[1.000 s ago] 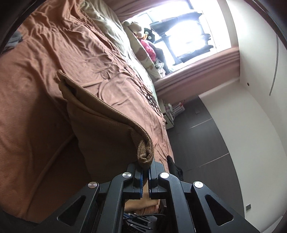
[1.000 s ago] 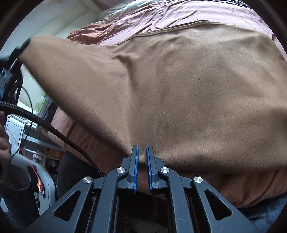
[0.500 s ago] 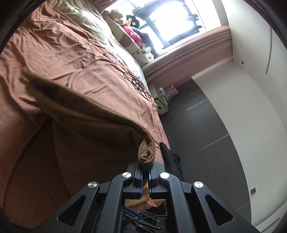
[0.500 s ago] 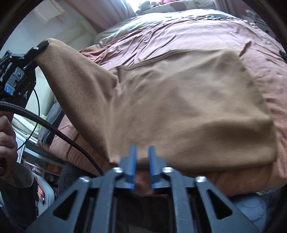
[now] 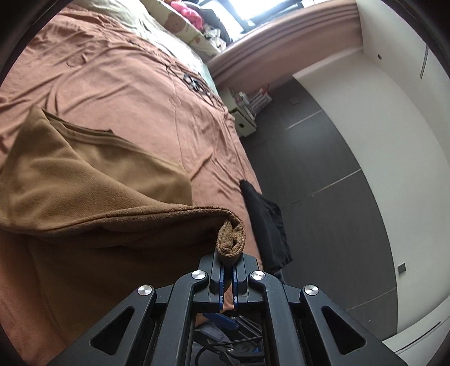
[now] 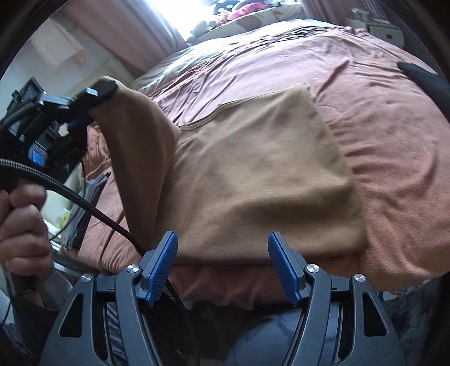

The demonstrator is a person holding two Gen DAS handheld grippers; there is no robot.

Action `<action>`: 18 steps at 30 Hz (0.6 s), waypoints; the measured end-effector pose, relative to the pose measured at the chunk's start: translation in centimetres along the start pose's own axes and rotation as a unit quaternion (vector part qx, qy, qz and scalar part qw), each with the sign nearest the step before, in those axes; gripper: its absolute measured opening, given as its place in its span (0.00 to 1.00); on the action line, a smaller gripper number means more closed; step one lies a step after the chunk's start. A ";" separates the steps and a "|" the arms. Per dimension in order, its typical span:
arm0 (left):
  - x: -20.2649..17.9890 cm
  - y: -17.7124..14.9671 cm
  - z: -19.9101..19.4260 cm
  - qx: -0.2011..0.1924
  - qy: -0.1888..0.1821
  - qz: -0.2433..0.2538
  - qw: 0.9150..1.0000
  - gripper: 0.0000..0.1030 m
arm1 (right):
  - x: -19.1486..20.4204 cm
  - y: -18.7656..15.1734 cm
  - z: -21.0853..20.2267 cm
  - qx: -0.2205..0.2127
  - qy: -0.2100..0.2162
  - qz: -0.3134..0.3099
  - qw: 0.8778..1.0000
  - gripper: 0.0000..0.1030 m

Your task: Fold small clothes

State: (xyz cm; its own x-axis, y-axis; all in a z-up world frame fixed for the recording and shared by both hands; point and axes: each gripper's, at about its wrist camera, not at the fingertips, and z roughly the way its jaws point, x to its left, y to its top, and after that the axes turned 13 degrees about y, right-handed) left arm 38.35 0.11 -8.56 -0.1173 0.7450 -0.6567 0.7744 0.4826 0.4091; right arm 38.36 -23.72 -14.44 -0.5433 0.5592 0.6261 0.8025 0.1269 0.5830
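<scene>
A tan brown garment (image 6: 253, 174) lies on the bed with its left part lifted. My left gripper (image 5: 228, 270) is shut on a bunched corner of the garment (image 5: 231, 239) and holds it above the bed; it also shows in the right wrist view (image 6: 95, 93) at the upper left, with the cloth hanging from it. My right gripper (image 6: 222, 261) is open and empty, just in front of the garment's near edge at the bed's front edge.
The bed has a rust-brown cover (image 5: 135, 84) with pillows and soft toys (image 5: 180, 25) at its head. A black garment (image 5: 267, 222) hangs over the bed's right side. Dark floor (image 5: 323, 174) and a white wall lie to the right. A grey cloth (image 6: 84, 202) lies at the left.
My right gripper has opened, let go of the garment's near edge and drawn back. The garment's right part has dropped flat onto the bed. My left gripper still holds its corner up.
</scene>
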 end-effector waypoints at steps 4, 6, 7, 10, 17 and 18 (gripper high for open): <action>-1.0 -1.0 2.9 0.030 0.007 -0.004 1.000 0.08 | -1.3 0.2 -1.4 -0.004 0.005 0.014 1.000 0.63; -1.2 -1.4 4.4 0.053 0.005 -0.009 0.999 0.26 | -1.9 0.4 -1.8 -0.004 0.005 0.020 1.000 0.63; -1.1 -1.7 4.8 0.061 0.003 -0.009 0.998 0.39 | -2.0 0.4 -2.0 -0.004 0.003 0.020 1.000 0.63; -0.6 -2.1 4.9 0.059 0.023 -0.008 0.998 0.52 | -2.1 0.6 -2.2 0.002 -0.008 0.014 1.000 0.63; 3.6 -2.0 2.5 0.044 0.093 -0.008 0.995 0.52 | -1.6 2.5 -0.7 0.031 -0.033 -0.017 0.999 0.63; 4.4 -2.1 2.1 0.042 0.104 -0.010 0.994 0.52 | -1.4 2.9 -0.3 0.038 -0.035 -0.028 0.998 0.63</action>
State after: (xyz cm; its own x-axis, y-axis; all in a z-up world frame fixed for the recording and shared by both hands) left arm 37.54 1.43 -13.65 -0.2515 0.8193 -0.5154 0.8190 0.4639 0.3378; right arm 41.40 -24.38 -13.42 -0.5714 0.6056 0.5538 0.7892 0.2203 0.5733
